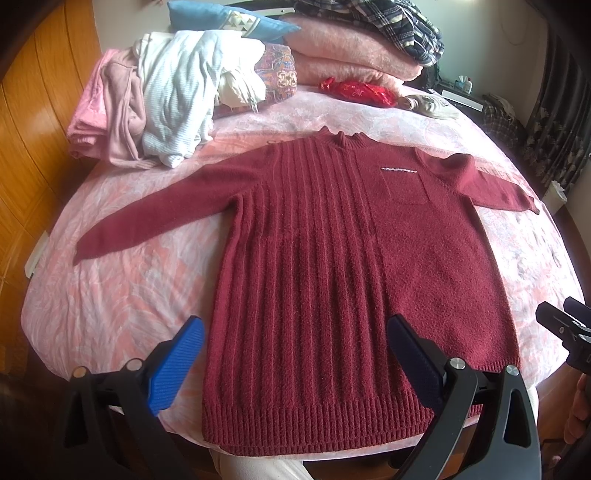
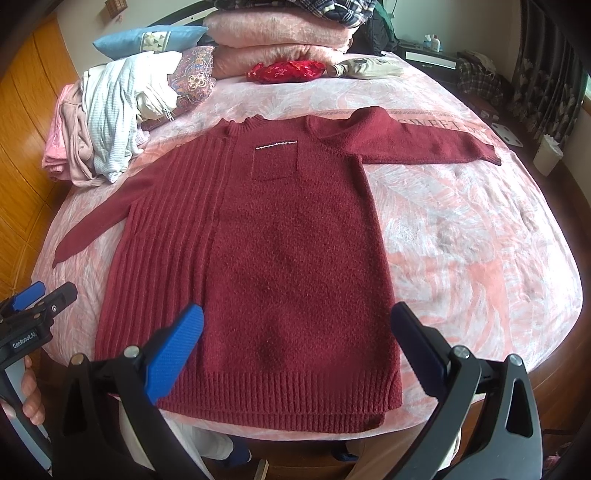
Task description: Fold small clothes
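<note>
A dark red knit sweater (image 1: 332, 258) (image 2: 266, 258) lies flat, front up, on the pink bed, hem toward me and both sleeves spread out. It has a chest pocket (image 1: 404, 186) (image 2: 275, 160) with a silvery trim. My left gripper (image 1: 295, 325) hovers open above the hem, holding nothing. My right gripper (image 2: 297, 314) also stands open over the hem's right half, empty. The right gripper's tip (image 1: 561, 325) shows at the right edge of the left wrist view, and the left gripper (image 2: 37, 299), held by a hand, shows at the left edge of the right wrist view.
A heap of white and pink clothes (image 1: 155, 110) (image 2: 107, 118) lies at the bed's far left. Folded pink blankets (image 1: 351, 51) (image 2: 277, 40), a blue pillow (image 1: 229, 22), a red pouch (image 1: 354, 90) (image 2: 288, 70) and a beige item (image 2: 369, 66) sit at the head. Wooden wardrobe (image 1: 29, 129) stands left.
</note>
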A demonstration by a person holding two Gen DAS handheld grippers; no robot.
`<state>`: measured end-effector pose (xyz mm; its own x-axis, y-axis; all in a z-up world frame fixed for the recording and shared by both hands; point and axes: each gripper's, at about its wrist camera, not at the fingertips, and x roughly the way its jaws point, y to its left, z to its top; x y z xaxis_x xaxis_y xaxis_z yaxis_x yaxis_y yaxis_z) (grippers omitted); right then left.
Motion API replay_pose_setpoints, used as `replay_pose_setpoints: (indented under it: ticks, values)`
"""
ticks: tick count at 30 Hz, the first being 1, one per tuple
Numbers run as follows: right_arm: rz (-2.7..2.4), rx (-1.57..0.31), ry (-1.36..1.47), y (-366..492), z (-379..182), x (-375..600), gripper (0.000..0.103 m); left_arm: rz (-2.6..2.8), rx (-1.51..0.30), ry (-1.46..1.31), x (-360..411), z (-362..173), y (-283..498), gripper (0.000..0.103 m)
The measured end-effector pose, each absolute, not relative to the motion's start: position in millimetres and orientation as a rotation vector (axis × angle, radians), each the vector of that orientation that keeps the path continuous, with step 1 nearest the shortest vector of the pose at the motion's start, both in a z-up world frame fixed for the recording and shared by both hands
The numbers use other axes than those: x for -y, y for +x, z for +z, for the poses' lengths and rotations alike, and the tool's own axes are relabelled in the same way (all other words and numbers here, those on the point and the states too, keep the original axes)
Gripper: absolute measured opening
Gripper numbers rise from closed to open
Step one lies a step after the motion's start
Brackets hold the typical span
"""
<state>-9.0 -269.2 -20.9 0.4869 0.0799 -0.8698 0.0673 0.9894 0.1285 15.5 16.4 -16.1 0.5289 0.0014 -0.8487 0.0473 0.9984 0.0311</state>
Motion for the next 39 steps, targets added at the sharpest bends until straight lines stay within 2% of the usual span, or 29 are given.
replay_pose_setpoints:
  ticks: [20, 29, 34, 39]
  values:
    - [0.009, -1.094, 0.184, 19.5, -30.6, 299.3, 0.100, -0.042, -1.051, 0.046, -7.6, -34.4, 41.2, 0.099]
    - [-0.197, -1.116, 0.132, 145.8, -43.2, 459.2, 0.100, -0.061, -1.028, 0.041, 59.1, -29.8, 162.8, 0.099]
    - [-0.259, -1.228, 0.171, 218.8, -91.6, 568.2, 0.100, -0.065, -1.021, 0.050, 130.6, -48.4, 244.9, 0.099]
    - [-0.309, -1.313, 0.342, 258.8, -146.2, 658.7, 0.100, -0.110, -1.079, 0.029, 197.5, -84.6, 305.0, 0.099]
